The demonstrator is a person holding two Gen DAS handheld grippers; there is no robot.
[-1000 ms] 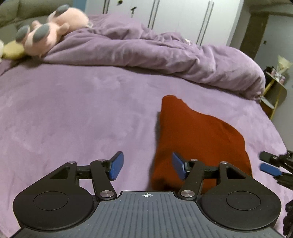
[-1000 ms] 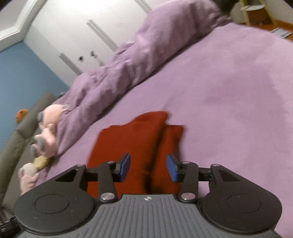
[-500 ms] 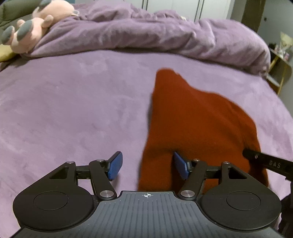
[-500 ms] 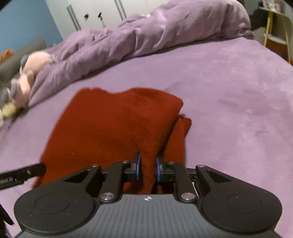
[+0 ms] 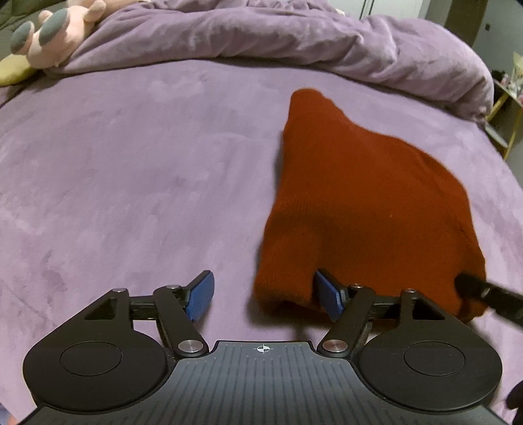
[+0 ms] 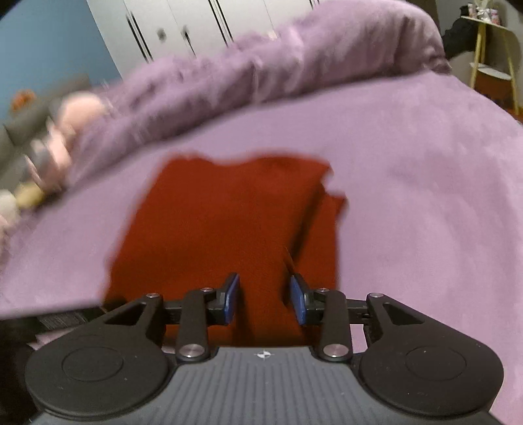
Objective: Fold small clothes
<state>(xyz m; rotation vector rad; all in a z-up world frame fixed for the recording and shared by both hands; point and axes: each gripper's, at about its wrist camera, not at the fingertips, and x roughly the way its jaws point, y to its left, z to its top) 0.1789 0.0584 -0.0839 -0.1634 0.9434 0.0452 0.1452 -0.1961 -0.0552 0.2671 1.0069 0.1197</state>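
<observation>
A rust-red knitted garment [image 5: 359, 202] lies folded on the purple bed [image 5: 130, 183]; it also shows in the right wrist view [image 6: 228, 222]. My left gripper [image 5: 264, 297] is open at the garment's near left corner, its right pad against the cloth edge. My right gripper [image 6: 264, 299] is open over the garment's near edge, with cloth between its pads. A tip of the right gripper shows at the right in the left wrist view [image 5: 487, 294].
A rumpled purple duvet [image 5: 294, 36] is piled along the far side of the bed. A pink plush toy [image 5: 55, 29] lies at the far left. A yellow-legged side table [image 6: 490, 59] stands past the bed's right edge. White wardrobe doors [image 6: 196, 23] are behind.
My right gripper, shut on the garment's fold half a second ago, has opened and let it go. The left gripper stayed open and shifted slightly along the near left corner.
</observation>
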